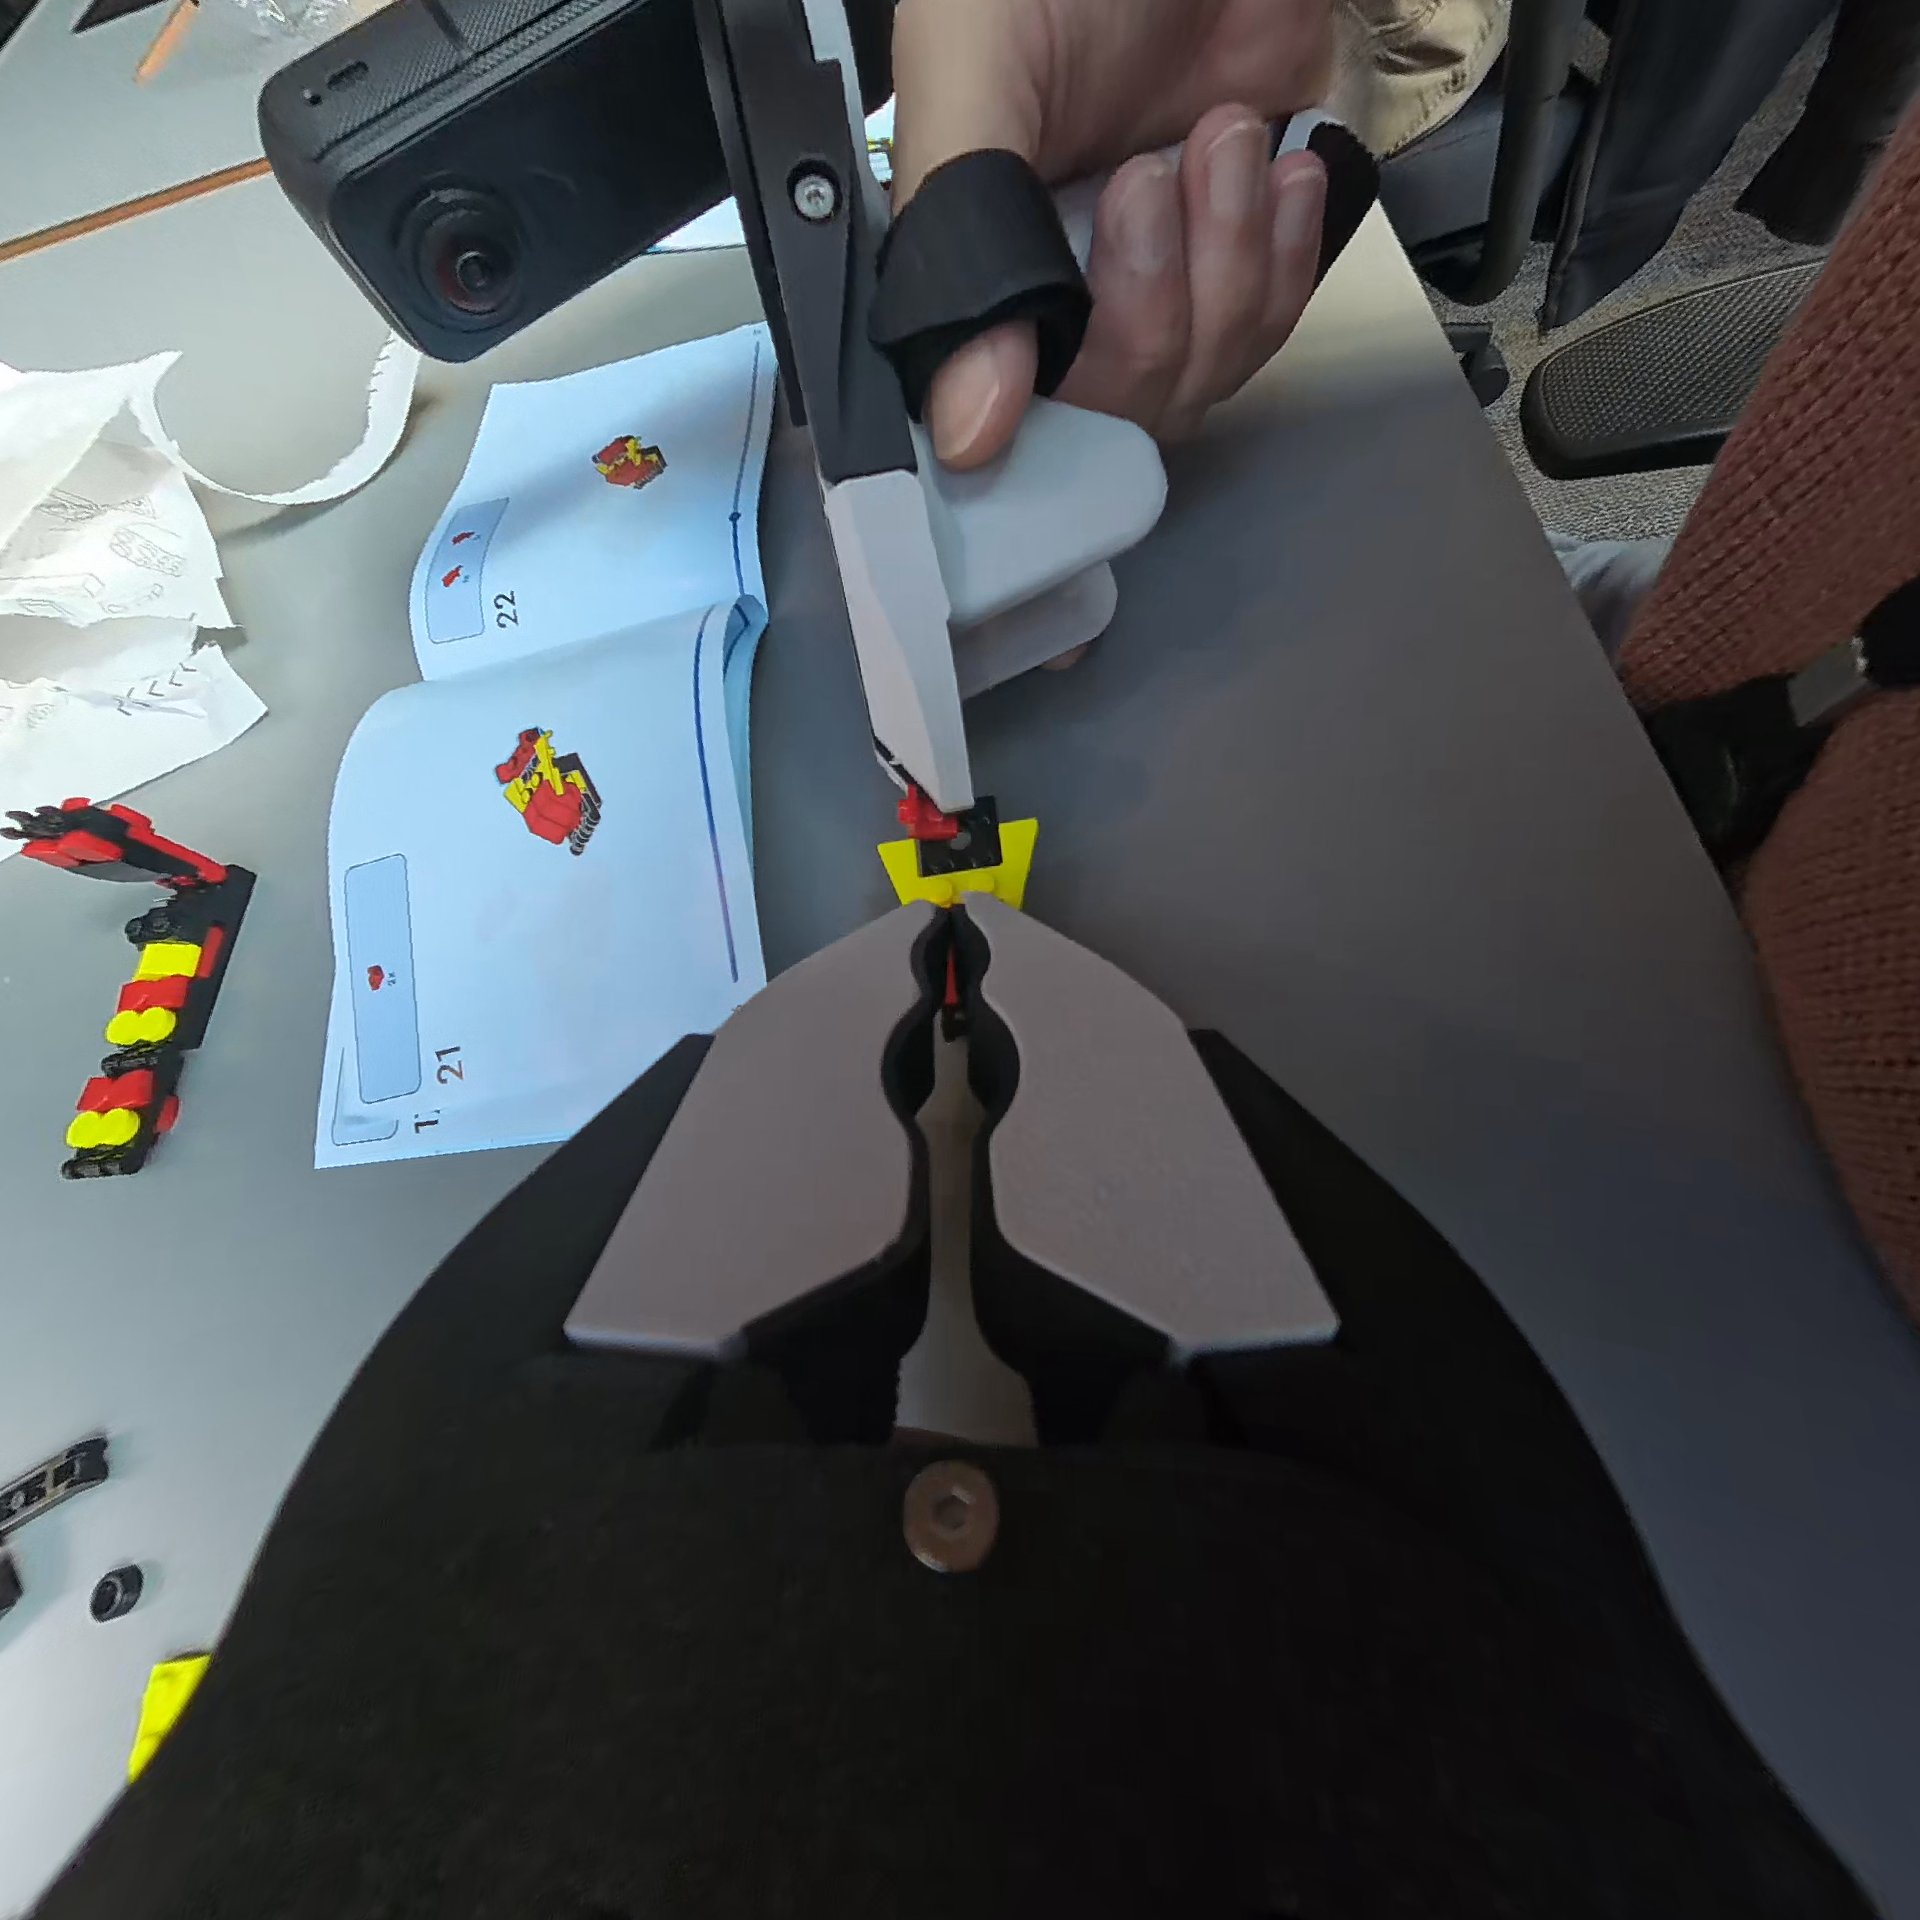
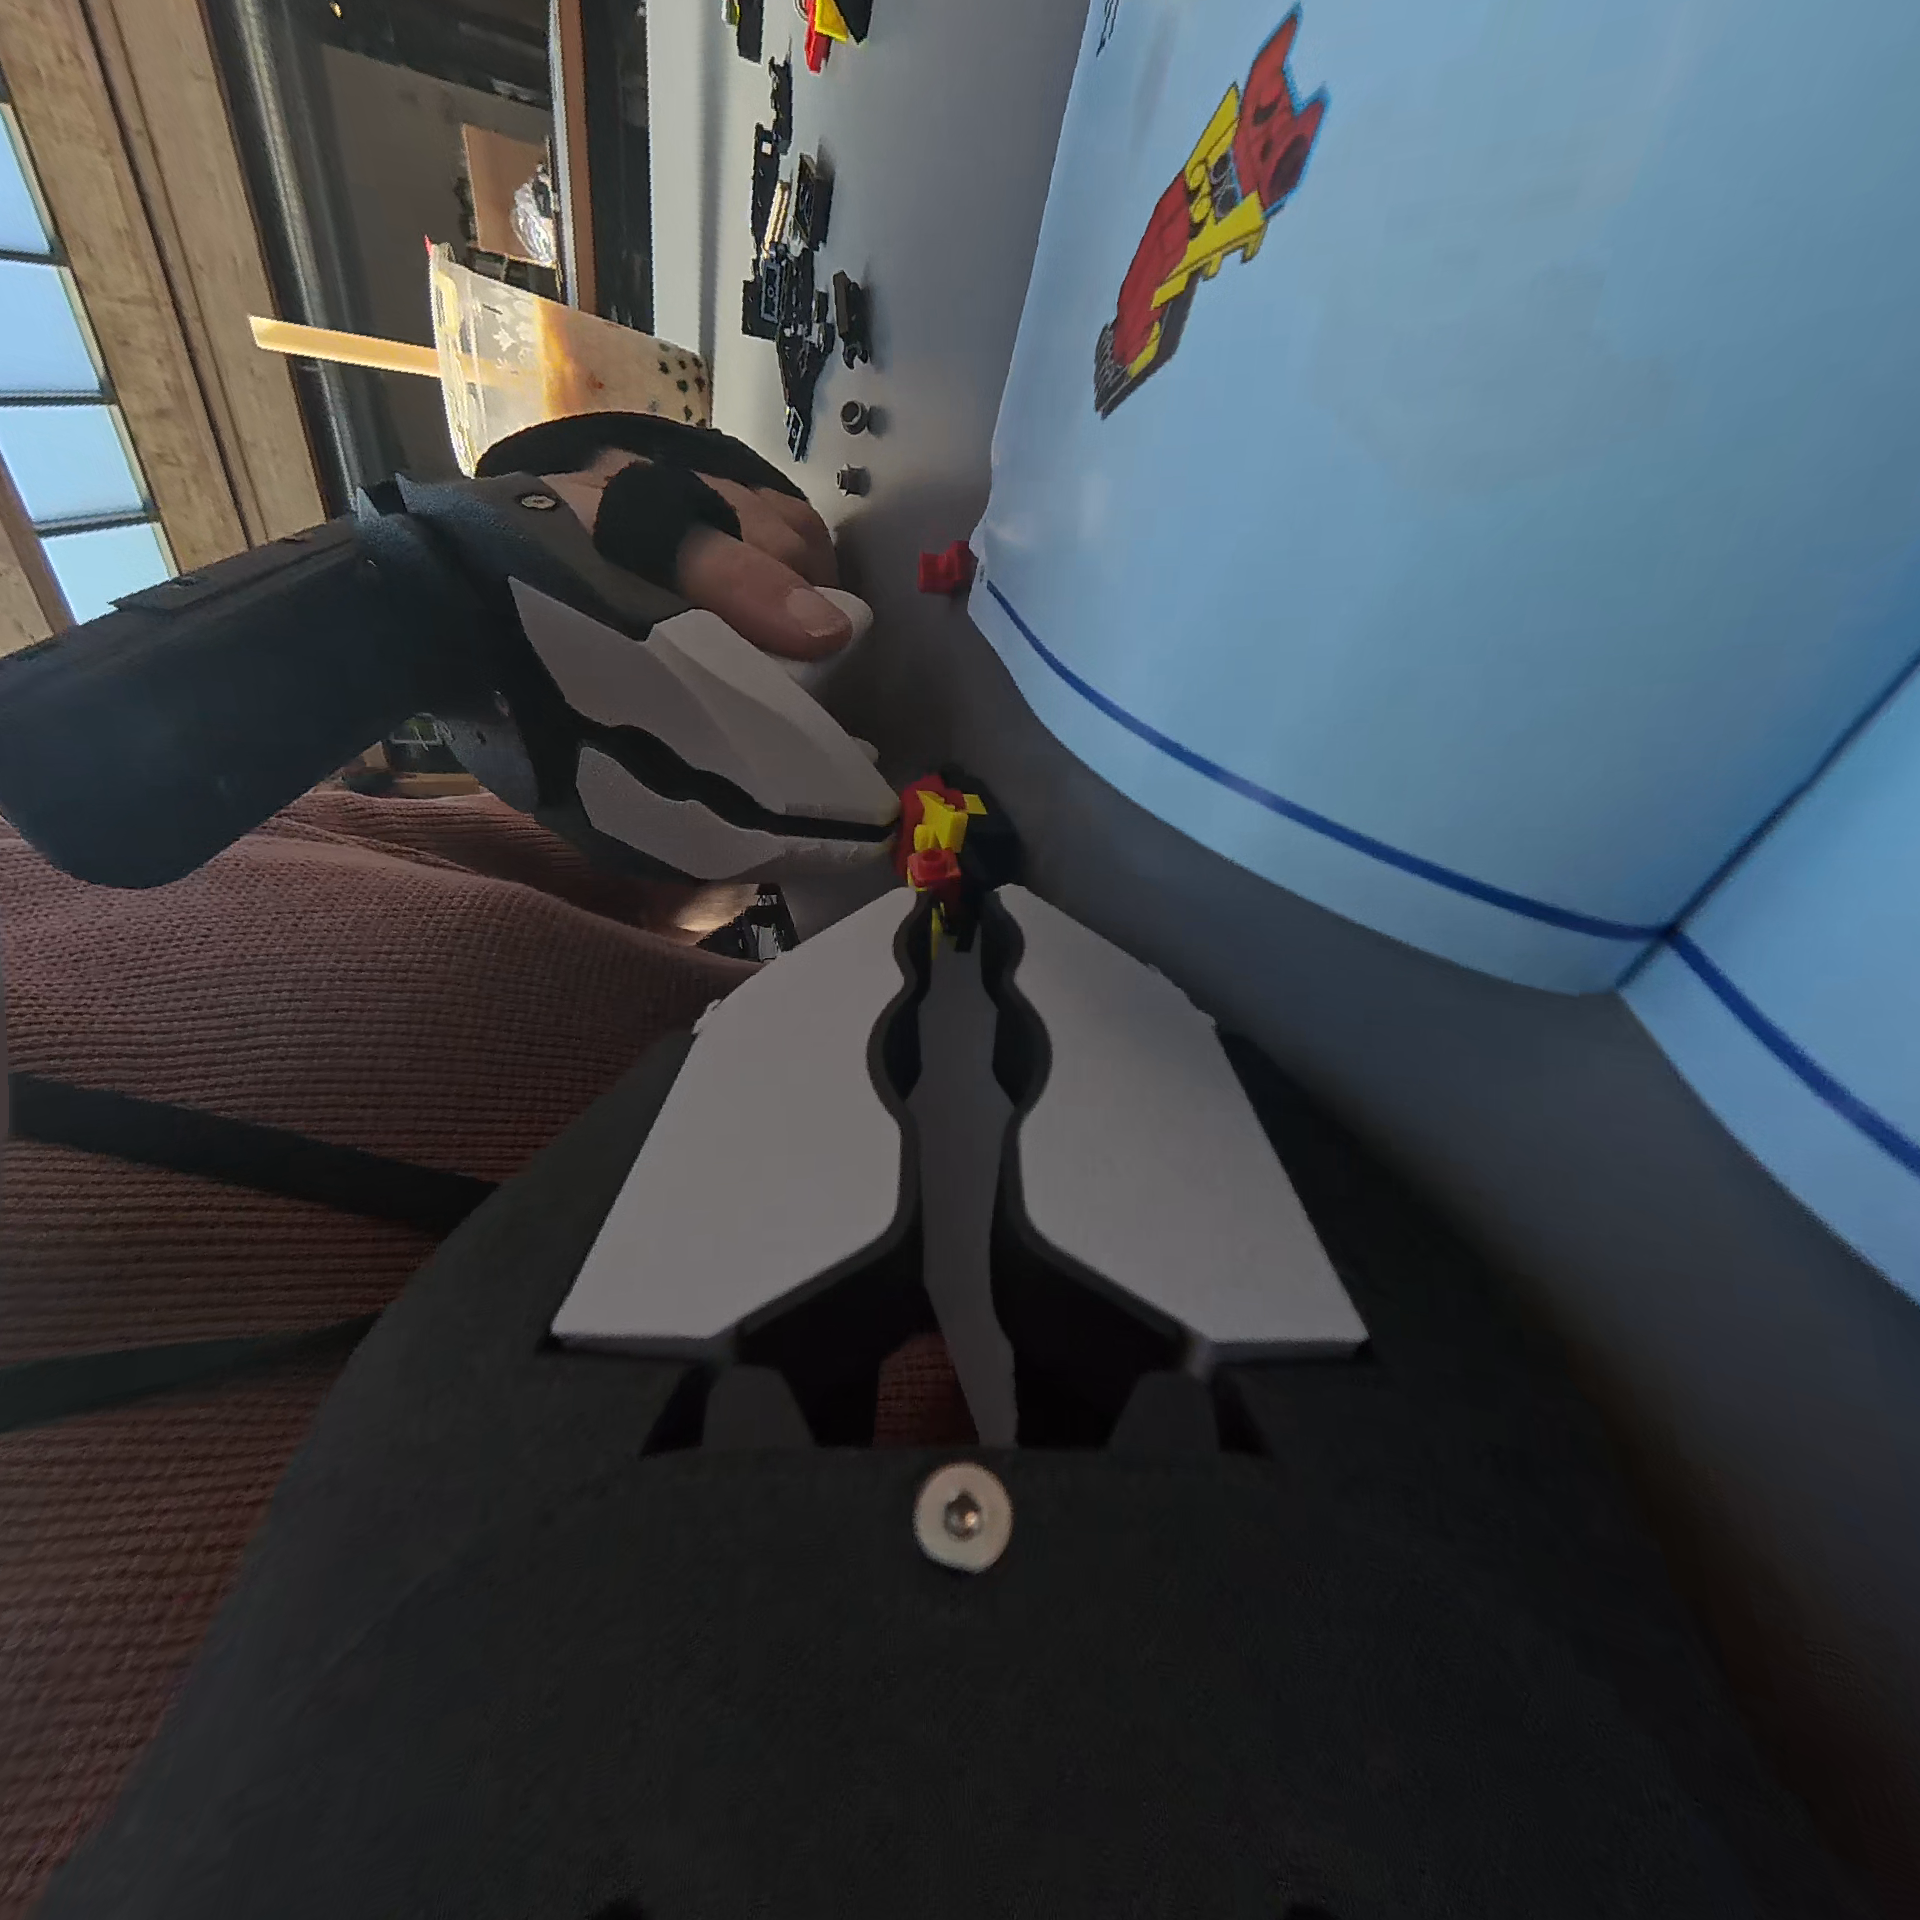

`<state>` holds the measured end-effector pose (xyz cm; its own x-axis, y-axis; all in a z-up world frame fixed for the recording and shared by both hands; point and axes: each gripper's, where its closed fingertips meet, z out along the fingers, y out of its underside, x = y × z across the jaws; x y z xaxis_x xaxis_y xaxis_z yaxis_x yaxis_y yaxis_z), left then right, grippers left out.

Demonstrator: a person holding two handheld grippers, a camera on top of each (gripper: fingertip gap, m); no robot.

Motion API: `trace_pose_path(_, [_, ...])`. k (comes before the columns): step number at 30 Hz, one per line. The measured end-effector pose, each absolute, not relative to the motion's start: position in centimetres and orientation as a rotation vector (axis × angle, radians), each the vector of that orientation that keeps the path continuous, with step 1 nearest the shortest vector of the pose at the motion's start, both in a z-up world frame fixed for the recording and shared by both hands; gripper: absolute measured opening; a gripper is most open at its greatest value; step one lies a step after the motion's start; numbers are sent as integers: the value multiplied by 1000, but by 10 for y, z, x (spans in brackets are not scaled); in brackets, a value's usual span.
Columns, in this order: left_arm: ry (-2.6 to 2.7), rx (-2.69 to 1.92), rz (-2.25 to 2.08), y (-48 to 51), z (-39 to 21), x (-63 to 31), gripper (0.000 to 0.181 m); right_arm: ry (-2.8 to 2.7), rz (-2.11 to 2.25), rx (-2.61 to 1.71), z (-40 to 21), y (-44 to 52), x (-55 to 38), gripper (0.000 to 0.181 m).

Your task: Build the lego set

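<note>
A small yellow and black lego assembly (image 1: pixel 956 857) is held just above the grey table (image 1: pixel 1299 935), in front of the booklet's edge. My left gripper (image 1: pixel 951 914) is shut on its near edge; it shows from the left in the right wrist view (image 2: pixel 888 826). My right gripper (image 2: pixel 951 902) comes down from above in the left wrist view (image 1: pixel 943 808). It is shut on a small red piece (image 2: pixel 932 865) and holds it against the top of the assembly (image 2: pixel 951 821). The contact point is partly hidden by the fingertips.
An open instruction booklet (image 1: pixel 540 831) lies left of the grippers. A long red, yellow and black build (image 1: pixel 145 987) and torn paper bags (image 1: pixel 94 582) lie farther left. Loose black pieces (image 2: pixel 800 291) and a red piece (image 2: pixel 945 569) lie beyond. The table edge (image 1: pixel 1621 727) runs close on the right. The tips of both grippers are at nearly the same place.
</note>
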<state>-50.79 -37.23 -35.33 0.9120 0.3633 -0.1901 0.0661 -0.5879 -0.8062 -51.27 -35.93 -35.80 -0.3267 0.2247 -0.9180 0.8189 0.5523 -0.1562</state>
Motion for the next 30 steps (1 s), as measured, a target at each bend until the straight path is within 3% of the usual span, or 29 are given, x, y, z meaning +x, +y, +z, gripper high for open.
trace_pose_path(30, [-365, -2179, 437, -377, -354, -517, 0, 1854, -835, 876, -360, -373, -513, 9])
